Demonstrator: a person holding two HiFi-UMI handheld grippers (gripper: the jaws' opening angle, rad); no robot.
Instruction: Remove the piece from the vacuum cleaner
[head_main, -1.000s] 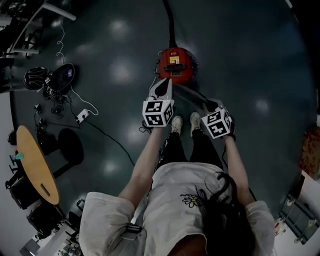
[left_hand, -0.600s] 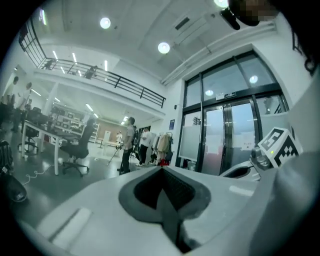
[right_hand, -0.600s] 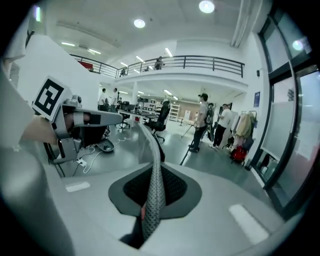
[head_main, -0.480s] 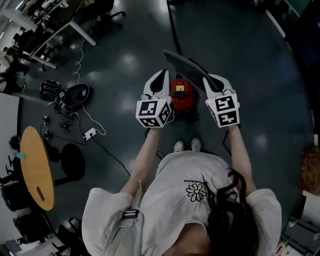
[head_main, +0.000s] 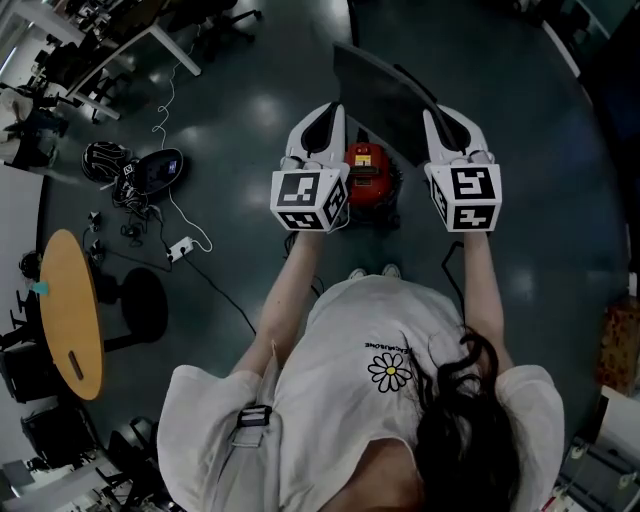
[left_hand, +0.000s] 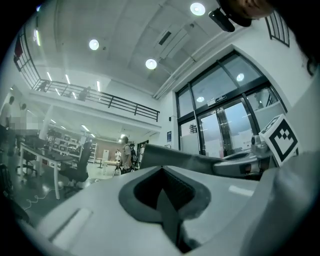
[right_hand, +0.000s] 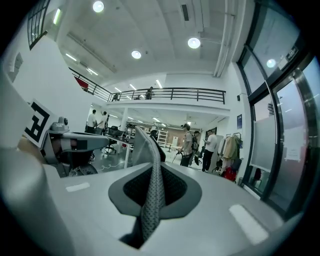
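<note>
Both my tools have risen from floor level to mid-frame, leaving the red vacuum cleaner (head_main: 366, 176) on the floor between them. The flat dark piece (head_main: 385, 90) sits upper centre, clear of the cleaner. Its long axis runs from my left tool (head_main: 324, 118) to my right tool (head_main: 444, 124), each clamped on an edge.

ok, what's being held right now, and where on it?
The dark flat piece, above the red vacuum cleaner: left gripper pinches its left edge, right gripper its right edge.
</note>
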